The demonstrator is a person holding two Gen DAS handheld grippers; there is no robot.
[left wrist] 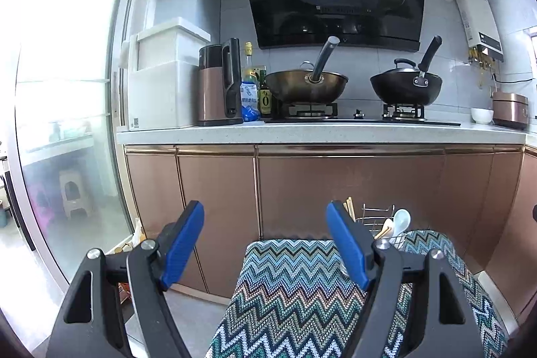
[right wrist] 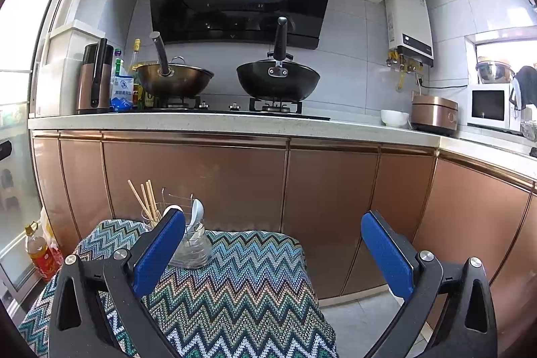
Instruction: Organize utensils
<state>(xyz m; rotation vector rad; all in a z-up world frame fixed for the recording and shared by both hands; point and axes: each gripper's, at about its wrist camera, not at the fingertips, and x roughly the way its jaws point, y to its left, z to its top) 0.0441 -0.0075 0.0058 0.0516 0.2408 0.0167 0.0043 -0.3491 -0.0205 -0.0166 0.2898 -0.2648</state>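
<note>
A: What are the two grippers doing?

B: The left gripper (left wrist: 265, 220) is spread wide with nothing between its blue pads (left wrist: 183, 244). The right gripper (right wrist: 273, 230) is spread just as wide and also grips nothing. Both hang above the near part of a zigzag-patterned cloth (right wrist: 235, 284).

A: And the utensils?

B: At the far edge of the cloth. Wooden chopsticks (right wrist: 146, 200) stand tilted in a clear glass (right wrist: 147, 217) on the left. Just to its right, a second clear glass (right wrist: 194, 245) holds a white spoon (right wrist: 197, 212). A wire rack (right wrist: 178, 195) rises right behind both glasses. In the left wrist view the same spoon (left wrist: 401, 220) shows just past the right finger, beside a pale wooden utensil (left wrist: 386, 228).

A: What lies beyond?

B: Copper-coloured cabinet doors (right wrist: 201, 176) under a pale counter (right wrist: 201, 123). Far on it sit a brass-toned wok (right wrist: 174, 79) and a black wok (right wrist: 278, 83), each on a burner.
</note>
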